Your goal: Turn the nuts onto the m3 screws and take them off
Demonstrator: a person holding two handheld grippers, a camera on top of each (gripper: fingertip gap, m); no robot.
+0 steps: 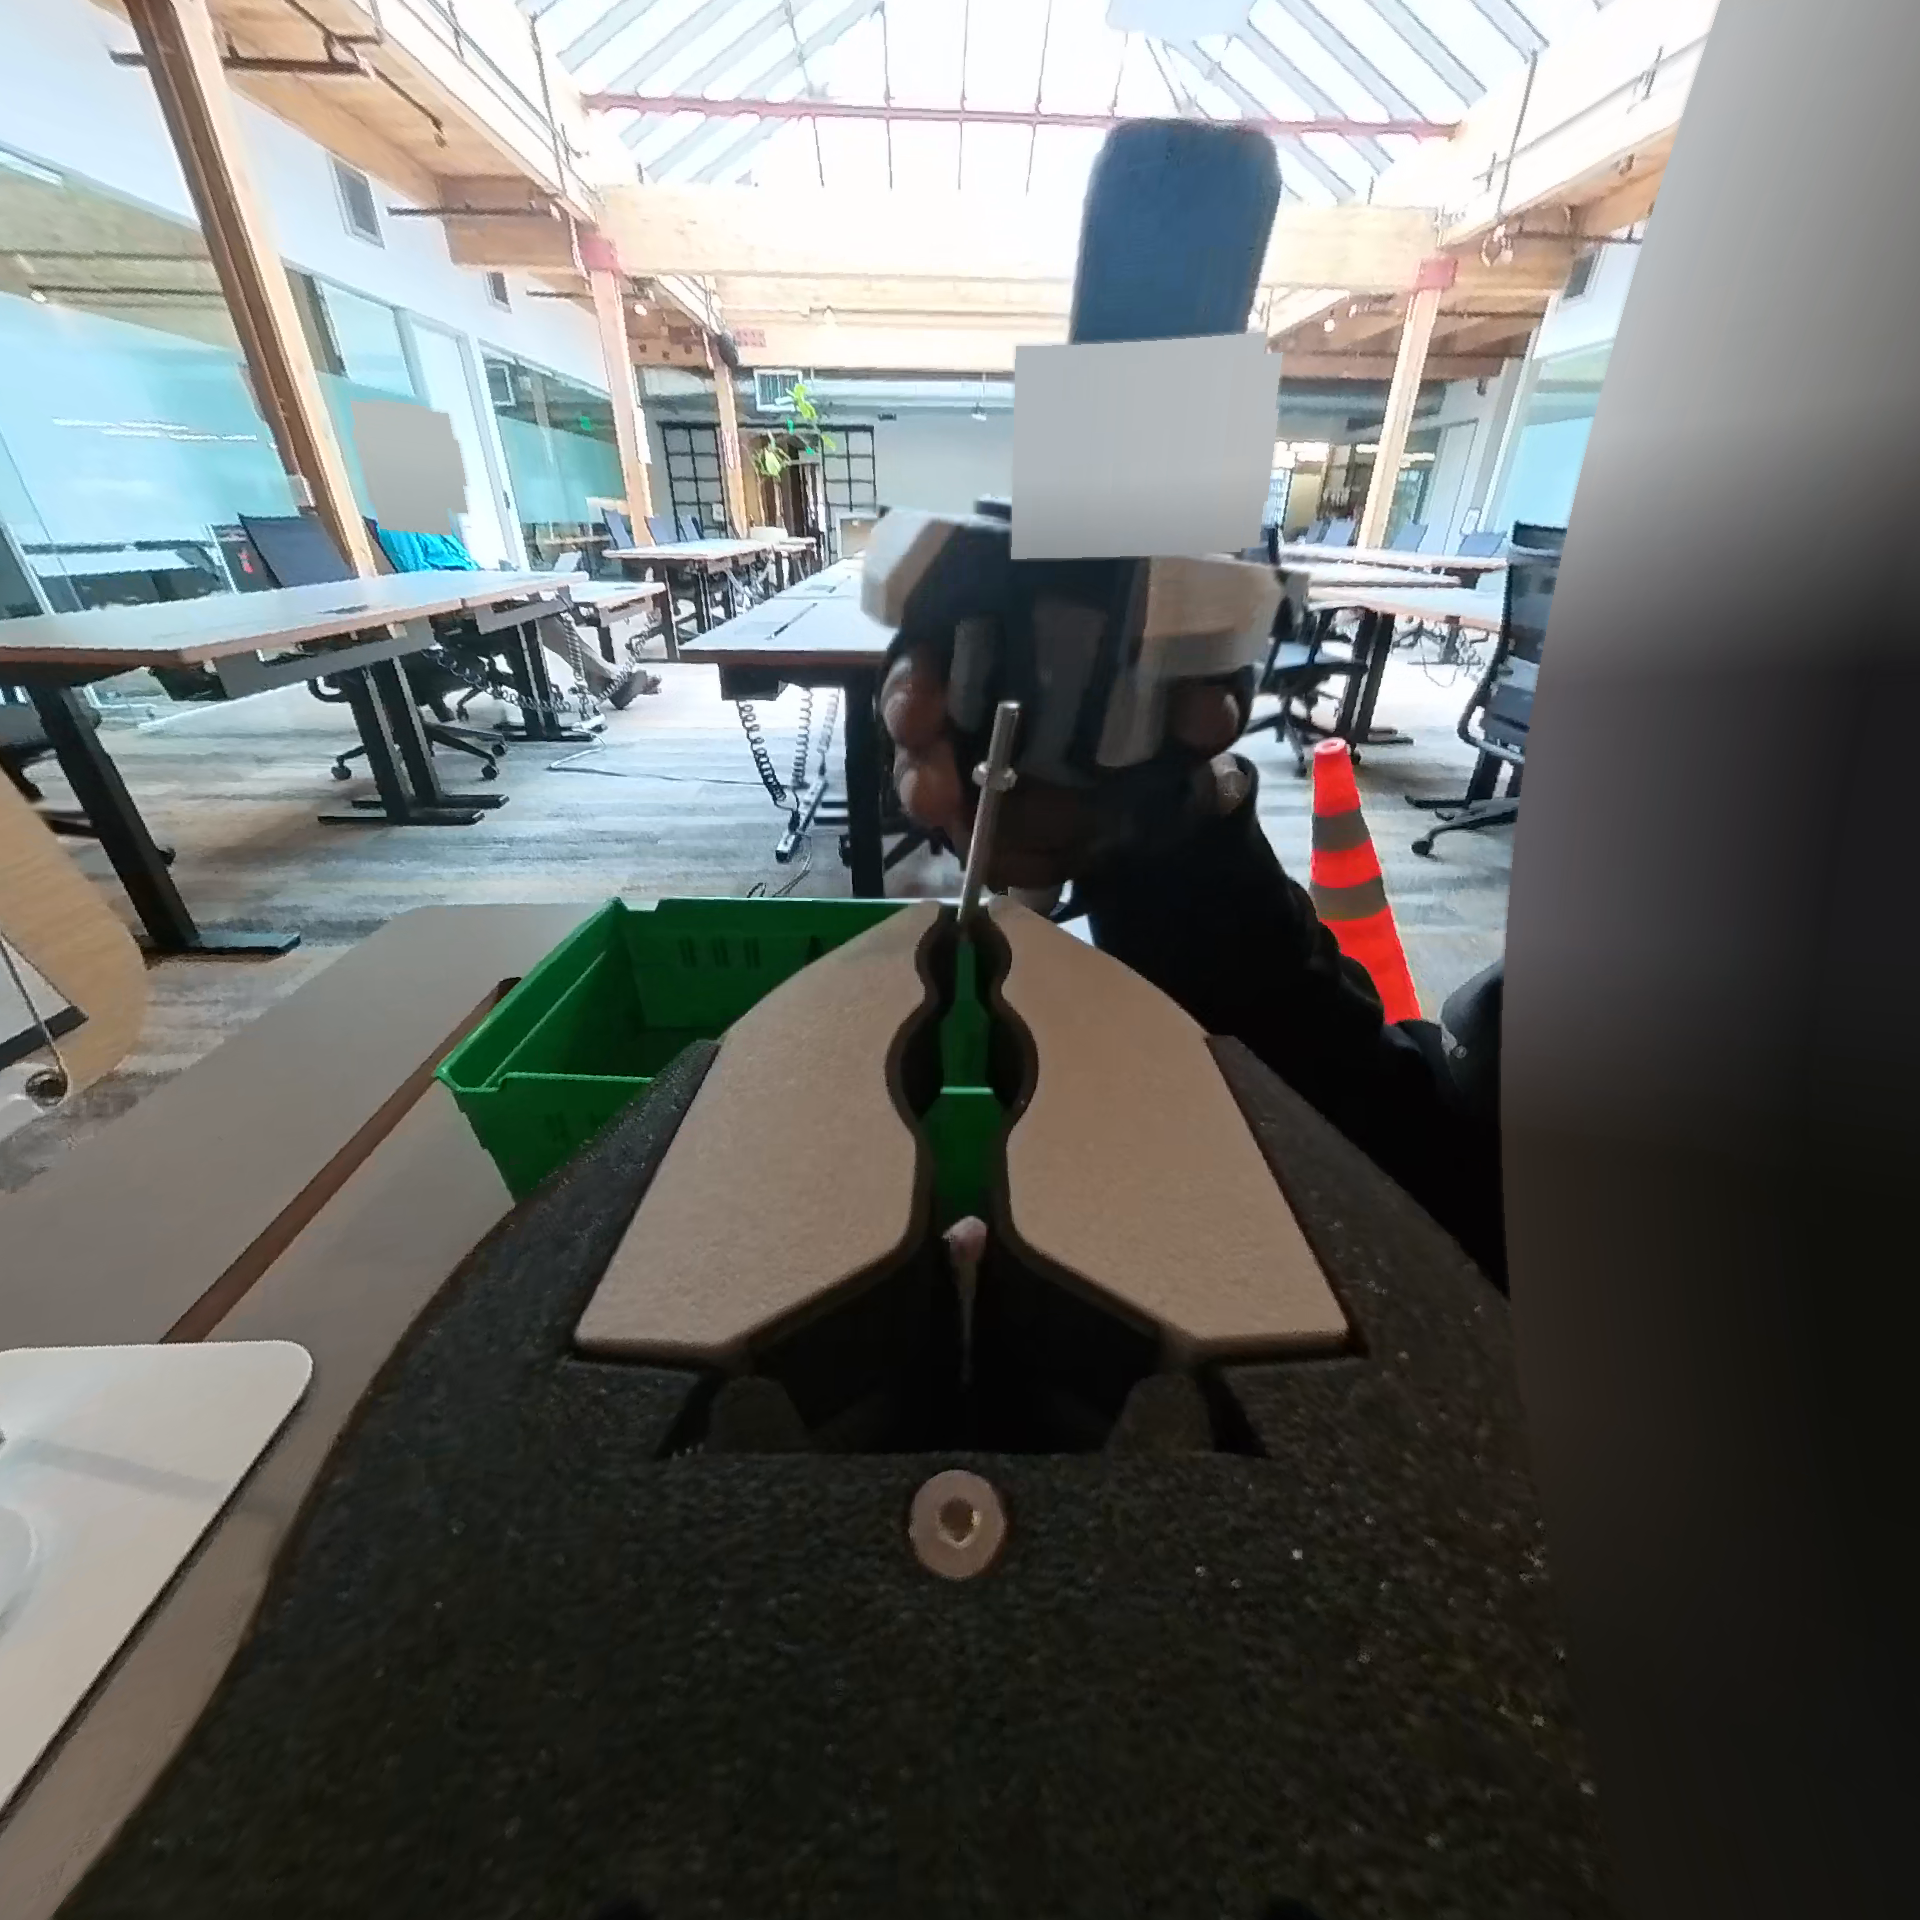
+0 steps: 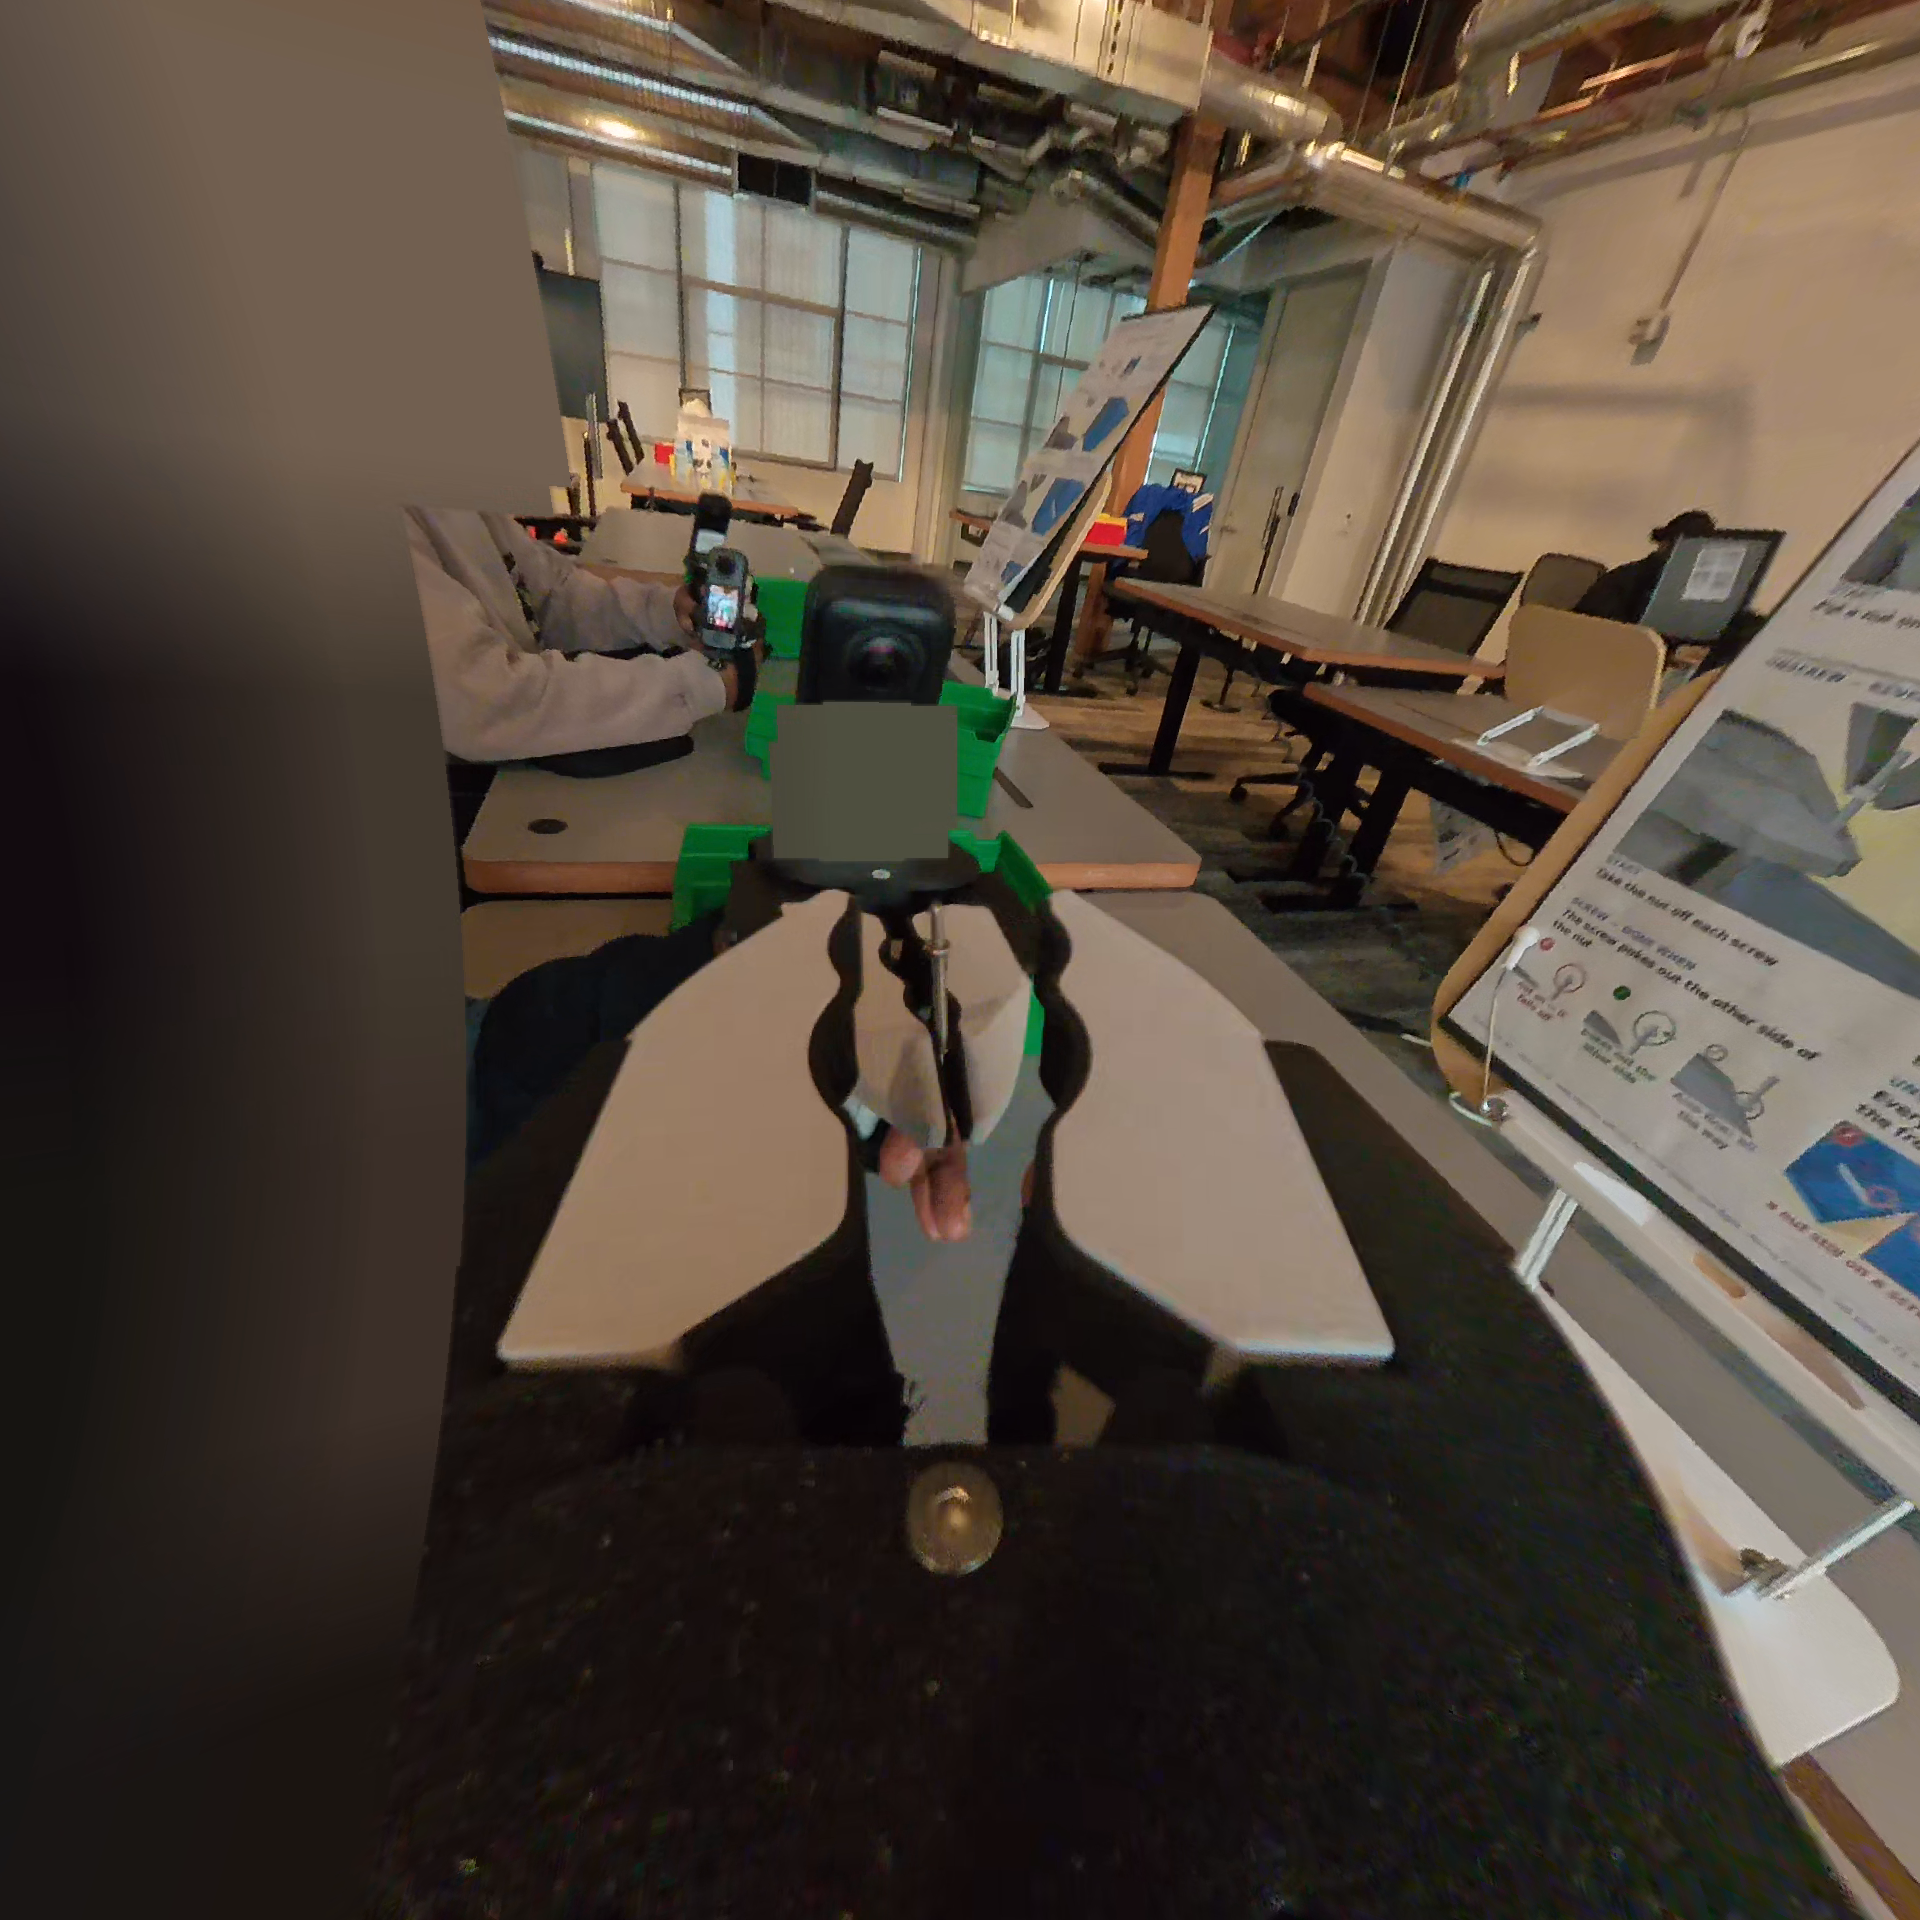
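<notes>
My left gripper [image 1: 964,916] is shut on the lower end of a long thin silver screw [image 1: 985,821]. The screw points up and away from its tips. A small nut [image 1: 993,774] sits on the screw near its far end. My right gripper [image 2: 943,920] faces the left one, and its fingers [image 2: 727,1091] stand open on either side of the screw [image 2: 940,1003] and nut [image 2: 936,948] without pressing on them. In the left wrist view the right gripper [image 1: 1049,675] shows behind the screw, held by a hand. In the right wrist view the left gripper's pale fingers [image 2: 904,1070] close on the screw.
A green bin [image 1: 582,1039] stands on the grey table [image 1: 260,1039] just beyond the left gripper and also shows in the right wrist view [image 2: 707,862]. An instruction board [image 2: 1714,987] on a white stand stands to the right. An orange cone [image 1: 1345,862] stands on the floor. A person sits at the neighbouring desk [image 2: 540,644]. The tips of one gripper are about 5 cm away from the tips of the other.
</notes>
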